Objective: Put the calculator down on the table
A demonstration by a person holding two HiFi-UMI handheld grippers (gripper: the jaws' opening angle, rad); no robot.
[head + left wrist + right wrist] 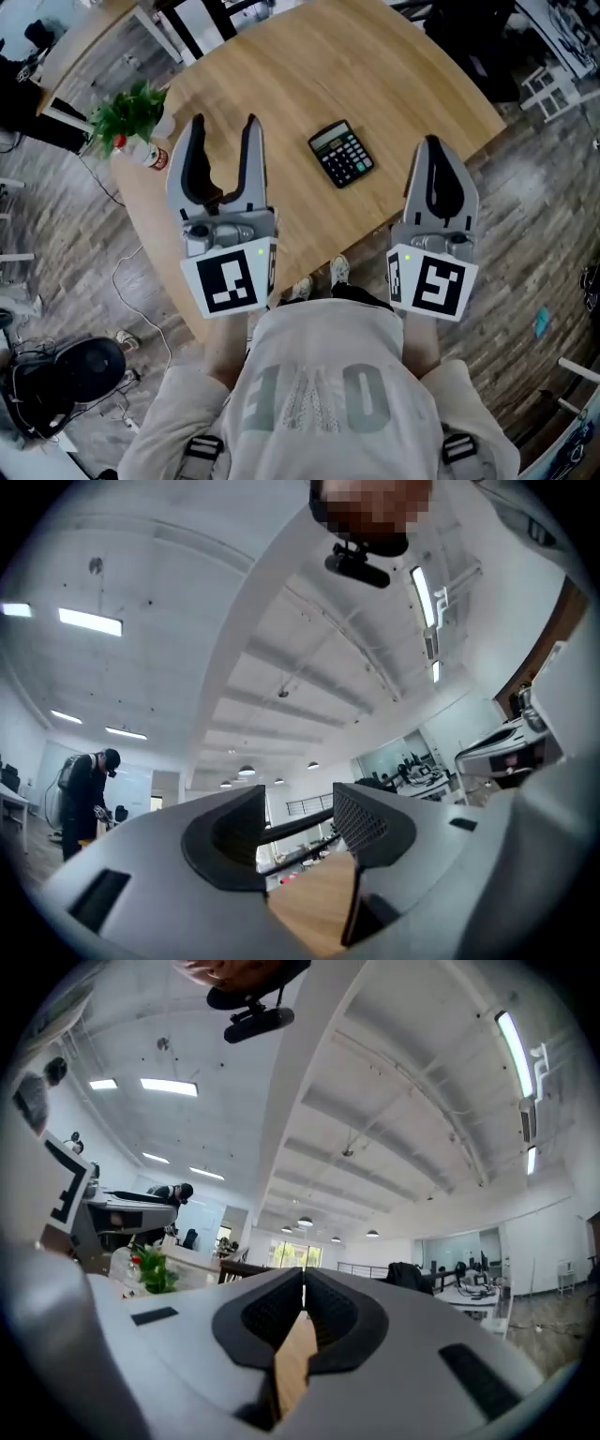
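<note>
Grey left tongs (224,122) wide, right tongs (432,142) together

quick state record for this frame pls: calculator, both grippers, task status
calculator: lying flat on the table, keys up, touched by neither gripper
left gripper: open, nothing between the jaws
right gripper: shut, empty
task status: calculator already down on the table
other: potted plant at the table's left edge

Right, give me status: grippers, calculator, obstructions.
Left gripper open, empty. Right gripper shut, empty. Calculator flat on table, clear of both. Nothing in the way.
</note>
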